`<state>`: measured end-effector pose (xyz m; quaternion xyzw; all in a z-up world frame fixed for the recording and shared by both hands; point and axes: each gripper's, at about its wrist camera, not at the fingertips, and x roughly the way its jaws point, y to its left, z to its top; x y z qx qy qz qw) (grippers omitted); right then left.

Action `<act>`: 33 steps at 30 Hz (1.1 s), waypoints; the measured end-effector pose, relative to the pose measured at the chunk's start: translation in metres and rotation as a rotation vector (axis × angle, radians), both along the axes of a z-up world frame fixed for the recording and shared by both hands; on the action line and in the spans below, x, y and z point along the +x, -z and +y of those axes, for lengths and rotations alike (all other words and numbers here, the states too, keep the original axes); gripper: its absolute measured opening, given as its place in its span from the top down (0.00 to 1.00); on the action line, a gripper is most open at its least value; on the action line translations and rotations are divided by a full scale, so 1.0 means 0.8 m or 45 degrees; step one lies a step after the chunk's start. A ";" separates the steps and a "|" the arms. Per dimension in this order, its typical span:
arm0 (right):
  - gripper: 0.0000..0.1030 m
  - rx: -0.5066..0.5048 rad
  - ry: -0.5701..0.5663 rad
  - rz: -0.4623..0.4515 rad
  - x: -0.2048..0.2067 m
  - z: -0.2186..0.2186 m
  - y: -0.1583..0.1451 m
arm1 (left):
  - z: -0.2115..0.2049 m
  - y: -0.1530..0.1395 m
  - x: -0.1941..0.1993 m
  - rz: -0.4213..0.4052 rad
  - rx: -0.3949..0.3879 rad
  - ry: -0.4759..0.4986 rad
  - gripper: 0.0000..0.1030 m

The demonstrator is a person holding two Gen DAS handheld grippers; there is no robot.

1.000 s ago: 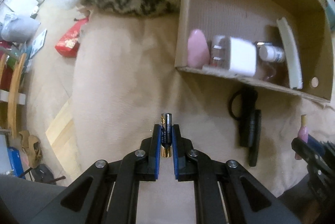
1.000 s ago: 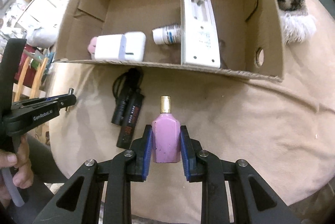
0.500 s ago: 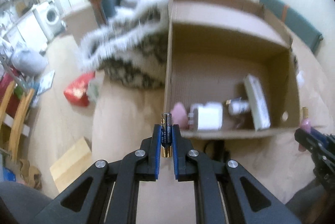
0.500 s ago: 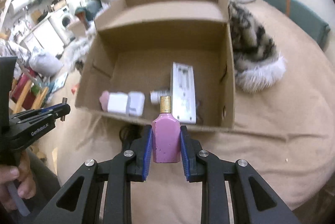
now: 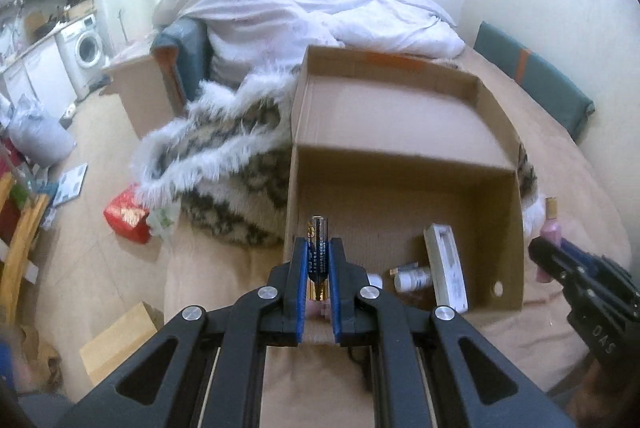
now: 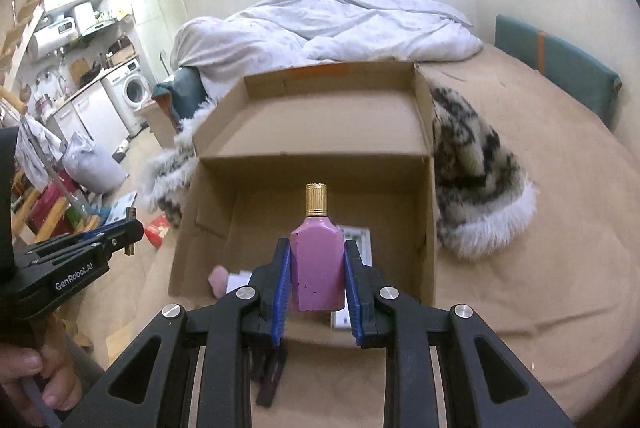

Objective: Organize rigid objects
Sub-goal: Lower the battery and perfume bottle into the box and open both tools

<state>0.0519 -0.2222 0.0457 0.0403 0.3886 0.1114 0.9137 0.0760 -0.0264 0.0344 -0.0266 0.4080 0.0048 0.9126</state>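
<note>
My left gripper is shut on a black-and-gold battery that stands upright between the blue pads, held above the near left corner of an open cardboard box. My right gripper is shut on a pink perfume bottle with a gold cap, held above the box's near wall. Each gripper shows in the other's view: the right gripper at the box's right side, the left gripper at its left. In the box lie a white slab, a small white bottle and a pink object.
The box sits on a beige bed cover. A spotted fur garment lies against the box's right side and wraps behind to its left. A black device lies in front of the box. A white duvet is heaped behind.
Both grippers have risen and tilted up, so the box now sits lower and farther in both views and the room shows. Both grips are unchanged.
</note>
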 end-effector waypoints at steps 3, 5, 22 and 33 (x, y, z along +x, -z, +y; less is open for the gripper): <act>0.75 -0.001 -0.004 0.028 0.025 0.002 0.003 | -0.005 0.002 0.018 0.010 0.007 0.026 0.91; 0.75 -0.024 -0.011 0.051 0.043 0.005 0.009 | -0.009 0.010 0.030 0.028 0.020 0.039 0.91; 0.75 0.008 -0.054 0.416 0.099 0.019 0.120 | -0.023 0.111 0.075 0.188 0.085 0.072 0.91; 0.75 -0.017 -0.058 0.529 0.105 0.022 0.149 | -0.011 0.133 0.082 0.247 0.069 0.025 0.91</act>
